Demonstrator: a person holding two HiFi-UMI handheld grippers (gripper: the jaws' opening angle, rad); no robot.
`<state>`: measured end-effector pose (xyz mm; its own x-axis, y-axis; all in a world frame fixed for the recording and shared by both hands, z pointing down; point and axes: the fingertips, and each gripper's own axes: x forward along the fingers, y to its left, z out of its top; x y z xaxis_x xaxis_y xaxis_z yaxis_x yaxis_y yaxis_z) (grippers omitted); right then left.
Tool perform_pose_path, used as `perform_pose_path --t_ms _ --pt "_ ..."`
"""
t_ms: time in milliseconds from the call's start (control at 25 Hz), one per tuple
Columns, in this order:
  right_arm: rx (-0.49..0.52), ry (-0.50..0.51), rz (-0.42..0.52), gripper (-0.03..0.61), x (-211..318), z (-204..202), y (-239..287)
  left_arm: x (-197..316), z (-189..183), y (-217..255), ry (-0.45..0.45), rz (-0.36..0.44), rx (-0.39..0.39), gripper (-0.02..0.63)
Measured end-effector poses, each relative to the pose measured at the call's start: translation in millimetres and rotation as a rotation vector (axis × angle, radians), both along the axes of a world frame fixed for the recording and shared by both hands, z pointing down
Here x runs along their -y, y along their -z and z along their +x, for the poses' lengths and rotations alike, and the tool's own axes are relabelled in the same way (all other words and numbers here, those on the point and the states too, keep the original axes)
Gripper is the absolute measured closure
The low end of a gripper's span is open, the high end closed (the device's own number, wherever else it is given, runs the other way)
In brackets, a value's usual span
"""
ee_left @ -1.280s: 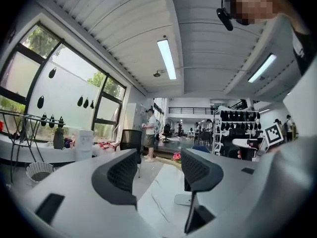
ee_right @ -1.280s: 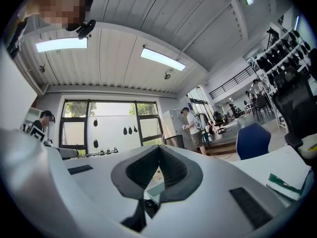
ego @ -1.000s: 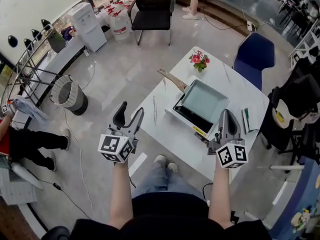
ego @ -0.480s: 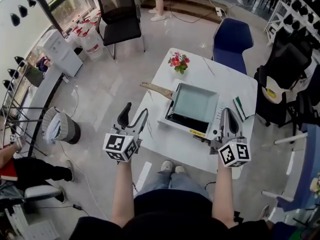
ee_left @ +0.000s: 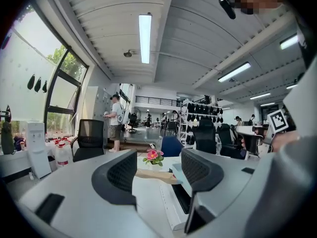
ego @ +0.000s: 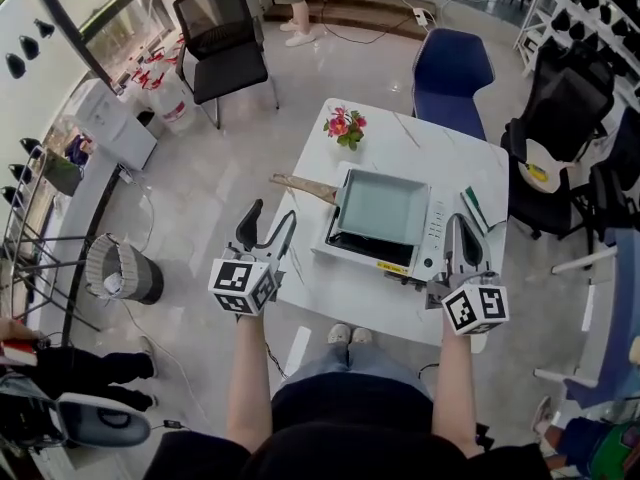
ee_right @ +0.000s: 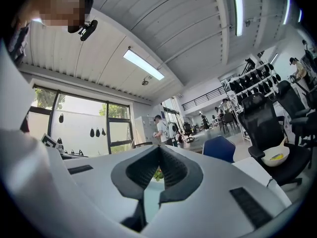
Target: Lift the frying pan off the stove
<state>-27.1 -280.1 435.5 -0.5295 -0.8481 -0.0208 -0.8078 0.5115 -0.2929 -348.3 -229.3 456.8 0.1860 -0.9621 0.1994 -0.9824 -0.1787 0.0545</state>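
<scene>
Table (ego: 400, 133) has slid to frame centre as the person closes in, square frying pan (ego: 385, 206) unmoved on the stove (ego: 368, 255), wooden handle (ego: 300, 186) pointing left; left tool (ego: 267, 221) spread, empty, right tool (ego: 462, 228) clenched on nothing, so lift not started.

No word, brand or number can be read anywhere. The small yellow label (ego: 397, 265) on the front edge of the white tabletop stove (ego: 432, 230) is too small to make out. The black-and-white square markers on the cubes of the left gripper (ego: 270, 218) and the right gripper (ego: 462, 226) show patterns only, no letters
</scene>
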Motion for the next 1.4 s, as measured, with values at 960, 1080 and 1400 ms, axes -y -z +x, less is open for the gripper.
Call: perform_pose_path --t_ms 960,1080,1400 --pt "-0.051 -0.016 -0.020 0.575 14.2 24.1 -19.1 87.9 35.6 -64.1 -0.828 -0.393 0.790 0.314" --pt "-0.058 -0.017 -0.031 0.575 16.9 22.9 -21.6 90.6 32.5 -94.4 -0.927 -0.487 0.950 0.314" --pt "-0.070 -0.026 -0.077 0.575 18.2 18.8 -27.2 95.3 31.6 -156.9 -1.124 -0.697 1.145 0.314"
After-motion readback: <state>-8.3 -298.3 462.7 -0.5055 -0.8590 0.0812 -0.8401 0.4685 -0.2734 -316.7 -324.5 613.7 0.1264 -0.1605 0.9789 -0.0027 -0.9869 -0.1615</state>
